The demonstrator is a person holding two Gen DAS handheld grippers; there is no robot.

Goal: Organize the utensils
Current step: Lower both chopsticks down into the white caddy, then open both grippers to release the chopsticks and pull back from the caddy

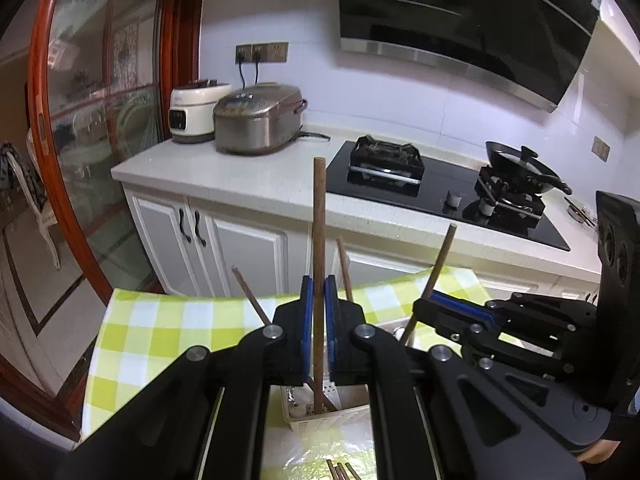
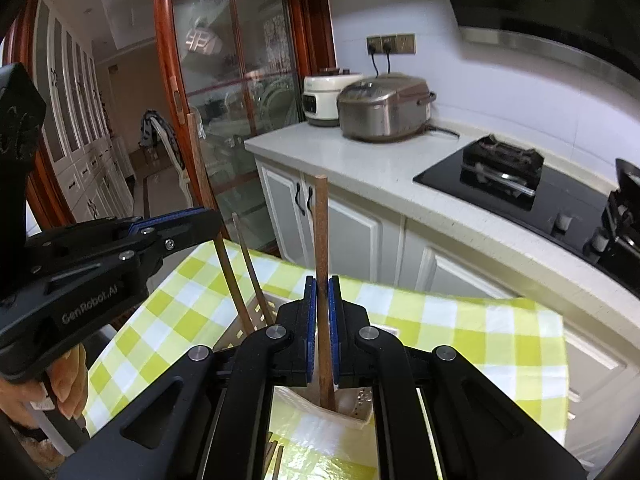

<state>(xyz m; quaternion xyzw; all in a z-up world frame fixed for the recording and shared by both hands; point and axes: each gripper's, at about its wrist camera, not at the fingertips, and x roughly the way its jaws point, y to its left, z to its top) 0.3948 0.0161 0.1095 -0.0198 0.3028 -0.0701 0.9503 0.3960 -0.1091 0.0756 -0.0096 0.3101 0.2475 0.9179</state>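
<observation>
- Now the left gripper [image 1: 319,312] has its blue pads clamped on a brown chopstick [image 1: 319,248], which stands nearly upright with its lower end inside a white perforated basket [image 1: 320,412].
- Beside it, the right gripper [image 2: 322,312] is likewise clamped on a second chopstick [image 2: 321,240], also upright, its tip down in the same basket [image 2: 356,416].
- From the left wrist view, the right gripper [image 1: 452,308] shows at the right edge, its chopstick [image 1: 438,260] leaning.
- Two more chopsticks [image 2: 250,264] already stand slanted in the basket, just beside the held ones.
- Several loose chopsticks [image 1: 340,470] lie on the table in front of the basket.
- Under the basket is a table with a yellow-and-white checked cloth [image 1: 152,332].
- Behind, a pale counter [image 1: 240,176] carries two rice cookers [image 1: 256,118] and a black hob [image 1: 440,192] with a pan [image 1: 520,166].
- A hand [image 2: 60,384] grips the left gripper's handle.
</observation>
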